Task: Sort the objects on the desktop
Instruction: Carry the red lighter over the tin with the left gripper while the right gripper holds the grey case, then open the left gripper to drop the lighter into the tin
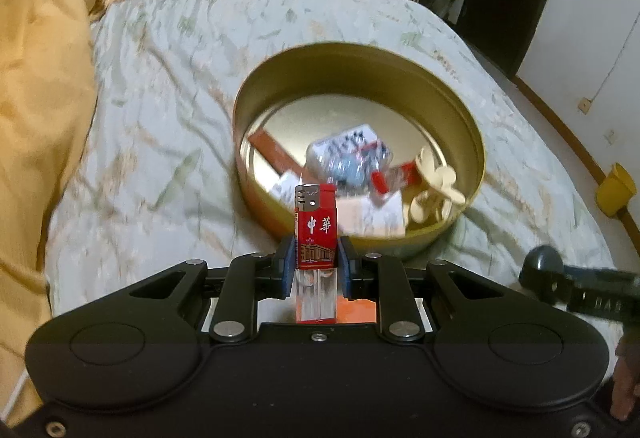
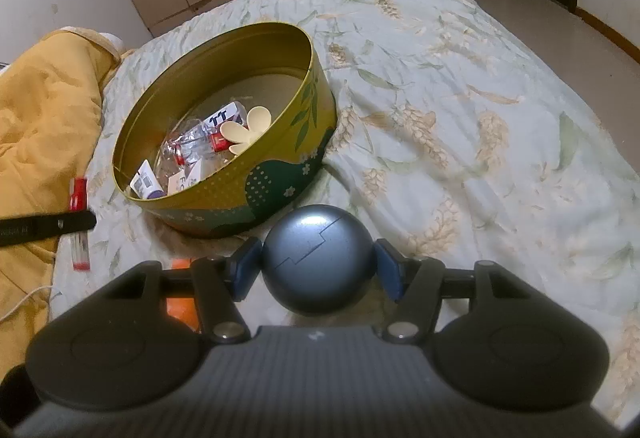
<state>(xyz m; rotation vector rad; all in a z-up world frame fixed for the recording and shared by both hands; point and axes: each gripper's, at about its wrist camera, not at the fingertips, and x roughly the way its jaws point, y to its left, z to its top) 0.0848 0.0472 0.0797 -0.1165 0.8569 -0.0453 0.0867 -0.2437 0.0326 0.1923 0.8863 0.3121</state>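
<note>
Lighter (image 1: 315, 238), red and upright, is riding pinched in the left gripper (image 1: 316, 262) just short of the round tin (image 1: 476, 142), needing a carry over the rim, while the right gripper (image 2: 318, 264) is clasping a blue-grey ball (image 2: 318, 258).
</note>
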